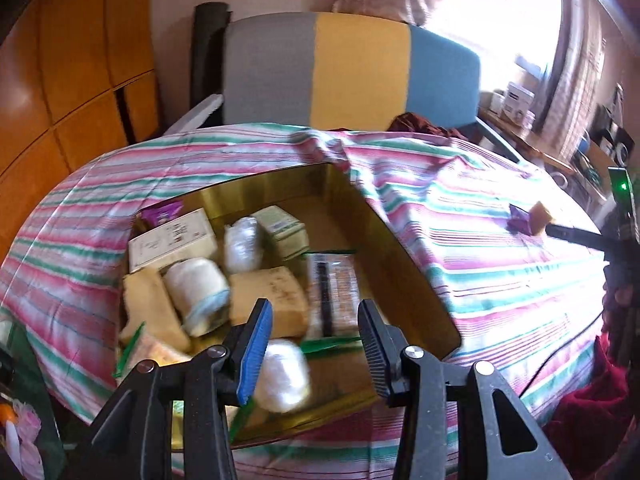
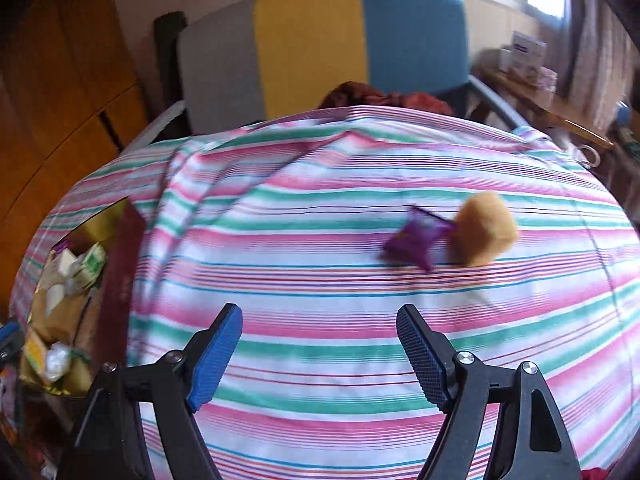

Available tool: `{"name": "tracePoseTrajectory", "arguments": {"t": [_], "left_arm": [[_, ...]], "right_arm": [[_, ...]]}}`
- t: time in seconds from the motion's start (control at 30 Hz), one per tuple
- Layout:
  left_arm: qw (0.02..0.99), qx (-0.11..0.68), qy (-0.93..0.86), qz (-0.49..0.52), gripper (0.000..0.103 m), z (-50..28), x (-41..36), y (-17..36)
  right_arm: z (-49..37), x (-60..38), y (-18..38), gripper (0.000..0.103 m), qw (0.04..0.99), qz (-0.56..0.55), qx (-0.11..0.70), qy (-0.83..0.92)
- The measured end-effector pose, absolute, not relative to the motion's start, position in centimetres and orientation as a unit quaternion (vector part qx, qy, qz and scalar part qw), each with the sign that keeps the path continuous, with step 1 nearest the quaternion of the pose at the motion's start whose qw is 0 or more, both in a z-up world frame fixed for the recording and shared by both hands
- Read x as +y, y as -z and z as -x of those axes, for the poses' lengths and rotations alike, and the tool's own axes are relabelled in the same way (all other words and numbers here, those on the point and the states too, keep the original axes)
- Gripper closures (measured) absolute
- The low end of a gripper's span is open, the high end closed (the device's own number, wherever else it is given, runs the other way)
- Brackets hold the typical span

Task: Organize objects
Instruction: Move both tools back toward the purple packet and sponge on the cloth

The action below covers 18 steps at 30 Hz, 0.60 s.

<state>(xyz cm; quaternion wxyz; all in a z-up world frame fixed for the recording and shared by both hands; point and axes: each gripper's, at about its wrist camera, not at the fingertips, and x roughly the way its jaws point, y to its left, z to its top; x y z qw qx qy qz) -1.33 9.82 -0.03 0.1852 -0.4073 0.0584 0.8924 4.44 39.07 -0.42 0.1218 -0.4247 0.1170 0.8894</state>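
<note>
A gold-lined box (image 1: 260,184) sits on the striped cloth (image 1: 480,264), holding several items: a cream carton (image 1: 172,240), a white roll (image 1: 196,292), a tan sponge block (image 1: 264,300) and a clear packet (image 1: 332,292). My left gripper (image 1: 316,336) hangs over the box's near end, jaws apart. A white wrapped ball (image 1: 284,376) lies beside its blue pad, not pinched. My right gripper (image 2: 320,344) stands open above bare cloth. Ahead and to its right lie a purple packet (image 2: 416,240) and a tan sponge (image 2: 484,232), touching each other. The box (image 2: 120,264) is at its far left.
A chair with a grey, yellow and blue back (image 1: 352,68) stands behind the table. Wooden cabinets (image 1: 60,80) fill the left side. A cluttered side table (image 1: 520,112) is at the right by the window. Red fabric (image 1: 580,412) lies at the near right edge.
</note>
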Motion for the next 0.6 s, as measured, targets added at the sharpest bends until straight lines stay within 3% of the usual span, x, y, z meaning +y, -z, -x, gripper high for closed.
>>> {"name": "tracePoseTrajectory", "arguments": {"t": [0.1, 0.27, 0.37, 0.6], "left_arm": [[0.203, 0.069, -0.886, 0.411, 0.058, 1.3, 11.7, 0.2], [0.229, 0.085, -0.877, 0.415, 0.058, 1.3, 14.7, 0.3], [0.249, 0.088, -0.866, 0.426, 0.058, 1.5, 16.8, 0.6], [0.288, 0.109, -0.843, 0.440, 0.058, 1.4, 21.8, 1.6]], "right_arm": [[-6.4, 43.2, 0.7, 0.021, 0.173, 0.406, 0.145, -0.886], [-10.0, 49.3, 2.0, 0.021, 0.264, 0.372, 0.256, -0.852], [-11.3, 51.2, 1.7, 0.021, 0.273, 0.336, 0.312, -0.846], [-11.9, 51.9, 1.9, 0.019, 0.277, 0.330, 0.346, -0.833]]}}
